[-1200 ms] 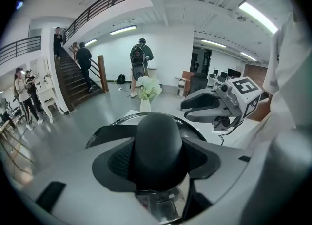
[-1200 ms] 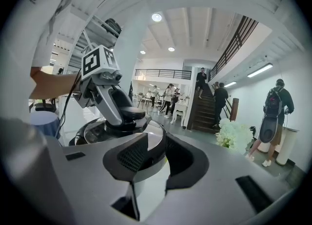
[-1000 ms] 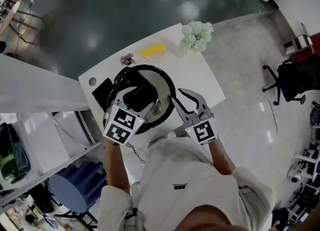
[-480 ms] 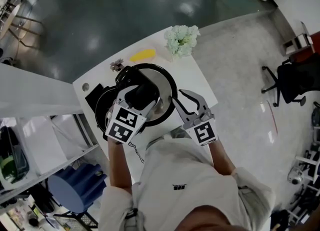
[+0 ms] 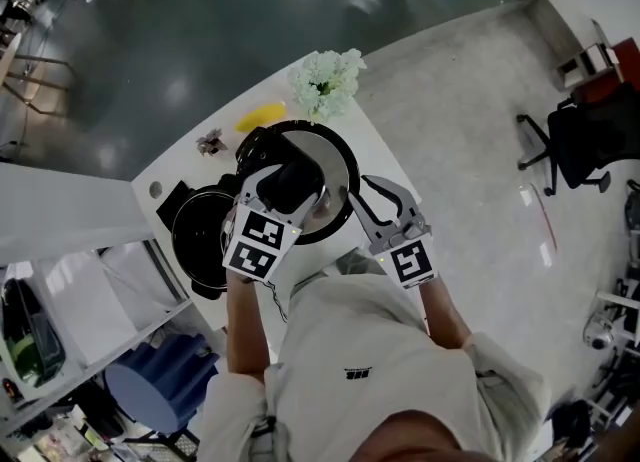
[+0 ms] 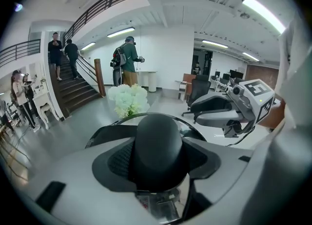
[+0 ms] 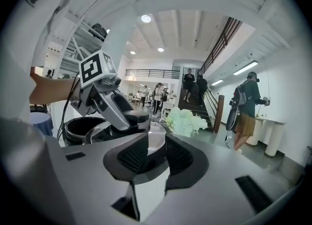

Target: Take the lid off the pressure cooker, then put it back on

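The cooker's round silver lid [image 5: 330,155] with a black rim hangs in the air above the white table [image 5: 185,172]. It is off the open black pot [image 5: 195,235], which stands to its left. My left gripper [image 5: 290,180] is shut on the lid's black knob [image 6: 157,148], which fills the space between its pads. My right gripper [image 5: 358,200] is clamped on the near right edge of the lid [image 7: 155,139], whose silver rim sits between the two pads. In the right gripper view the pot [image 7: 80,126] shows behind the lid.
White flowers [image 5: 325,80] stand at the table's far edge, with a yellow object [image 5: 260,115] and a small dried sprig [image 5: 211,142] to their left. An office chair [image 5: 580,145] is on the floor at the right. People are on the stairs beyond.
Both grippers have carried the lid to the right, away from the pot. The pot, covered a second ago, now shows open at the lid's left.
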Demonstrator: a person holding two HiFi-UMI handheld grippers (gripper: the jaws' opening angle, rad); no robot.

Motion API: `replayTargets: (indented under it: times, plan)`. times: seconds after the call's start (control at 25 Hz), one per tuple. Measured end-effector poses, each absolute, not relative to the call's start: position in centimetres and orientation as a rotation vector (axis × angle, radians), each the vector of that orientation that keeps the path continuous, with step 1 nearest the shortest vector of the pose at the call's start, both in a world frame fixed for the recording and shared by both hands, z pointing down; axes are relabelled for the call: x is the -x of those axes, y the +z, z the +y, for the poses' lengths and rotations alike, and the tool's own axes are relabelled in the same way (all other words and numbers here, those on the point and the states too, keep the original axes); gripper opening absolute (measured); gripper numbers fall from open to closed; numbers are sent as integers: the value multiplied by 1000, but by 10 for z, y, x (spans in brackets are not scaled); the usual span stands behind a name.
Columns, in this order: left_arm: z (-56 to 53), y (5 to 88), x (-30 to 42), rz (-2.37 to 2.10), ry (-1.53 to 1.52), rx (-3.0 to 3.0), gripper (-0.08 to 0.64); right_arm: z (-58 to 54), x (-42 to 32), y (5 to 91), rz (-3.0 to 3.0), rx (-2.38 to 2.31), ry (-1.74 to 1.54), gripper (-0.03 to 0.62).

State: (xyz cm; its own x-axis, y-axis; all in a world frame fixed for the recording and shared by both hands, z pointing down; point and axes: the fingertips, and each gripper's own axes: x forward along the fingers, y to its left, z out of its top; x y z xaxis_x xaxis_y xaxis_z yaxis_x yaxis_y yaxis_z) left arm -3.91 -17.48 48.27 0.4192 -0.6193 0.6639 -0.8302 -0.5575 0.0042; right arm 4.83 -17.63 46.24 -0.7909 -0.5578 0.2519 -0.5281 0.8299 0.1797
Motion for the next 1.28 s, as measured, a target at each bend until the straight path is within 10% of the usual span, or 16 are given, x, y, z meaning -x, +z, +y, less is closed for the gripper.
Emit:
replayTargets:
  times: [1.28]
  plan:
    - [-187,658,-55,-1117,957,-2298,287,-175,-128,612,-2457,-962,222,106]
